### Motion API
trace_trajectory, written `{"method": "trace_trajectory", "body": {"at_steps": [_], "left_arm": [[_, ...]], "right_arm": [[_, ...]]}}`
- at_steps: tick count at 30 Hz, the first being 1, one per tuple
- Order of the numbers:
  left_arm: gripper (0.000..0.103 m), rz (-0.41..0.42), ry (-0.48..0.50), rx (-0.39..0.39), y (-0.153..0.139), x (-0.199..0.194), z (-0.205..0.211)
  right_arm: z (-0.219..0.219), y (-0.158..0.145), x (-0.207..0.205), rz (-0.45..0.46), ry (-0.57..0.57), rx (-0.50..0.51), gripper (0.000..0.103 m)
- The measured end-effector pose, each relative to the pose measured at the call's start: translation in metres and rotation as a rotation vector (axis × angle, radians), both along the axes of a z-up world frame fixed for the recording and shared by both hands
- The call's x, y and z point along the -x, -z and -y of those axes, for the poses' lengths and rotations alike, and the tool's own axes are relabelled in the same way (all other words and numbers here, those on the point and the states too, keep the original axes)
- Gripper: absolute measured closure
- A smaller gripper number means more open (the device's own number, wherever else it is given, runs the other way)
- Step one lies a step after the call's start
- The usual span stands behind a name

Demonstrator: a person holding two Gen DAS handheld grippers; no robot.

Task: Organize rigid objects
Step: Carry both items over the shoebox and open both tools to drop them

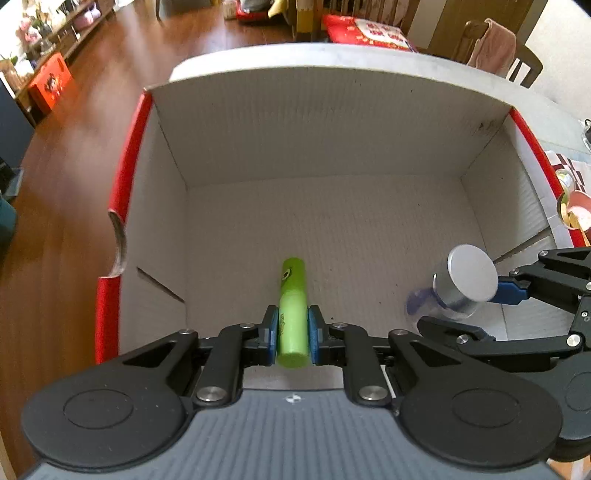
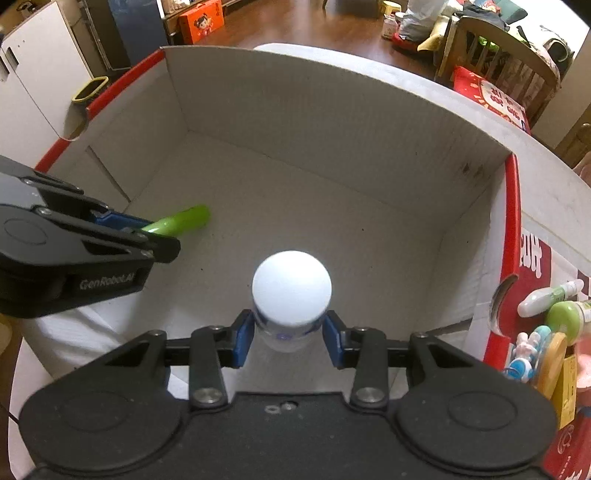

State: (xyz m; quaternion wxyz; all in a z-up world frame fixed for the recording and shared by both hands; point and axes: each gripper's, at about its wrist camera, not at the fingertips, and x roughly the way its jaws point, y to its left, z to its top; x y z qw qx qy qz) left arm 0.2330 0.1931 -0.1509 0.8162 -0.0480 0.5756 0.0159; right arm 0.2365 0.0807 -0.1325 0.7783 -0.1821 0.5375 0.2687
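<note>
My left gripper [image 1: 292, 328] is shut on a lime-green tube [image 1: 293, 310] and holds it over the near part of a white cardboard box with red outer sides [image 1: 332, 122]. The tube [image 2: 181, 221] and left gripper [image 2: 147, 230] also show at the left of the right wrist view. My right gripper [image 2: 290, 334] is shut on a small clear jar with a silver lid [image 2: 291, 288], held above the box floor [image 2: 295, 192]. In the left wrist view the jar [image 1: 467, 282] and right gripper [image 1: 476, 310] are at the right, inside the box.
The box has hand-hole cutouts in its side walls [image 1: 118, 240]. Small bottles and toys [image 2: 550, 325] lie outside the box at the right. Chairs [image 2: 498, 48], an orange box [image 2: 201, 18] and wooden floor [image 1: 66, 177] lie beyond.
</note>
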Motion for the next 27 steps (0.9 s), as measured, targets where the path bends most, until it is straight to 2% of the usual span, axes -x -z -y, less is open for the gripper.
{"method": "trace_trajectory", "body": {"at_steps": [8,14,21,22,24,25,26,27], "left_arm": [[0.087,-0.061,-0.003,0.020,0.012,-0.002,-0.004],[0.087,-0.095,-0.012,0.023,0.012,-0.009,-0.003],[0.084,-0.055,-0.031,0.042,-0.001,0.000,-0.003],[0.079,-0.044,-0.032,0.044,-0.004,0.002,-0.003],[0.071,-0.017,-0.035,0.042,-0.009,0.006,0.001],[0.064,-0.002,-0.034,0.042,-0.013,0.008,0.001],[0.051,0.010,-0.034,0.044,-0.017,0.010,0.000],[0.046,0.025,-0.038,0.046,-0.022,0.015,-0.001]], "right_arm": [[0.000,-0.001,-0.003,-0.022,0.019,-0.004,0.063],[0.003,-0.006,-0.002,-0.019,0.016,-0.009,0.054],[0.012,-0.020,0.007,-0.002,0.011,-0.052,0.049],[0.014,-0.024,0.009,0.005,0.009,-0.061,0.043],[0.019,-0.030,0.010,0.014,0.004,-0.087,0.039],[0.021,-0.033,0.011,0.016,0.003,-0.099,0.039],[0.023,-0.035,0.012,0.019,0.004,-0.108,0.039],[0.026,-0.038,0.013,0.023,0.005,-0.116,0.039]]}}
